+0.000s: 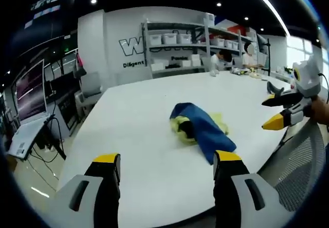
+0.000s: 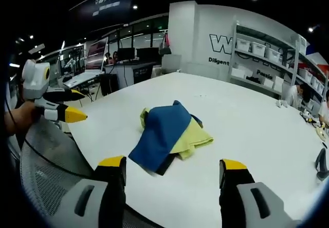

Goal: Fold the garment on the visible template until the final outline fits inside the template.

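Note:
A crumpled blue and yellow garment (image 1: 201, 130) (image 2: 168, 134) lies bunched on the white table (image 1: 139, 99) (image 2: 252, 120), blue cloth draped over the yellow. My left gripper (image 1: 166, 158) hovers open near the table's edge, a short way from the garment, with nothing between its fingers. It also appears at the left of the right gripper view as the left gripper (image 2: 79, 105), held in a hand off the table's edge. My right gripper (image 2: 172, 163) is open and empty just short of the garment, and shows again as the right gripper (image 1: 268, 114) past the table's edge.
A mesh chair back (image 1: 303, 171) (image 2: 46, 171) sits close to the table's edge. Shelves with white bins (image 1: 177, 38) (image 2: 262, 48) line the back wall. People sit at the table's far end (image 1: 223, 59). Monitors and desks (image 2: 97, 58) stand beside the table.

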`<state>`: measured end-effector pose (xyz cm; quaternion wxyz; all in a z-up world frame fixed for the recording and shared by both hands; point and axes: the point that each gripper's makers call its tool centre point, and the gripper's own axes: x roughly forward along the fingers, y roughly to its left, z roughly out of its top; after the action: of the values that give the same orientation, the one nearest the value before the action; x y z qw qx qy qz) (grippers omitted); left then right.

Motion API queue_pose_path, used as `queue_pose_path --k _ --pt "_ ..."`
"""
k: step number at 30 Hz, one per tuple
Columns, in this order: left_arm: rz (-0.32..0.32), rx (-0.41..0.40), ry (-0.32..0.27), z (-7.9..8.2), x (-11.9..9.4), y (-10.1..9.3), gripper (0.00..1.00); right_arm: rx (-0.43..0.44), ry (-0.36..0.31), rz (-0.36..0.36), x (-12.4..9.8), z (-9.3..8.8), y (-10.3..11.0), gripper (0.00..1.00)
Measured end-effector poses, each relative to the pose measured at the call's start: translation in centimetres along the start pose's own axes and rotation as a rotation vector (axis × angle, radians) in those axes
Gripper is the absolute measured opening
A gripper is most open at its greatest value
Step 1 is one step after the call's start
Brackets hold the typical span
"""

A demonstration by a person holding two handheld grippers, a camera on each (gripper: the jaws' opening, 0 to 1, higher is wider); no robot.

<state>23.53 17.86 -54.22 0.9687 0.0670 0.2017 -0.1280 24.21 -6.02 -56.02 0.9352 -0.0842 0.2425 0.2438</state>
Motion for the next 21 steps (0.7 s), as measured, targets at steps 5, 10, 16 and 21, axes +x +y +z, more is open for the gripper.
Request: queue_pose_path --k 5,10,16,21 --pt "0.0 -0.012 0.001 0.01 0.02 0.08 0.73 0.014 -0.005 0.009 0.0 0.1 0.03 0.74" --pt "-0.007 -0.015 0.01 -0.11 0.1 -0.09 0.74 0.026 0.014 0.015 0.2 -0.23 -0.03 0.77" --pt "-0.007 -0.021 0.012 -0.15 0.09 -0.05 0.74 0.039 0.009 0.012 0.12 -0.2 -0.13 0.77" --pt "-0.008 -0.018 0.011 -0.14 0.07 -0.05 0.74 0.025 0.013 0.007 0.13 -0.25 -0.11 0.77"
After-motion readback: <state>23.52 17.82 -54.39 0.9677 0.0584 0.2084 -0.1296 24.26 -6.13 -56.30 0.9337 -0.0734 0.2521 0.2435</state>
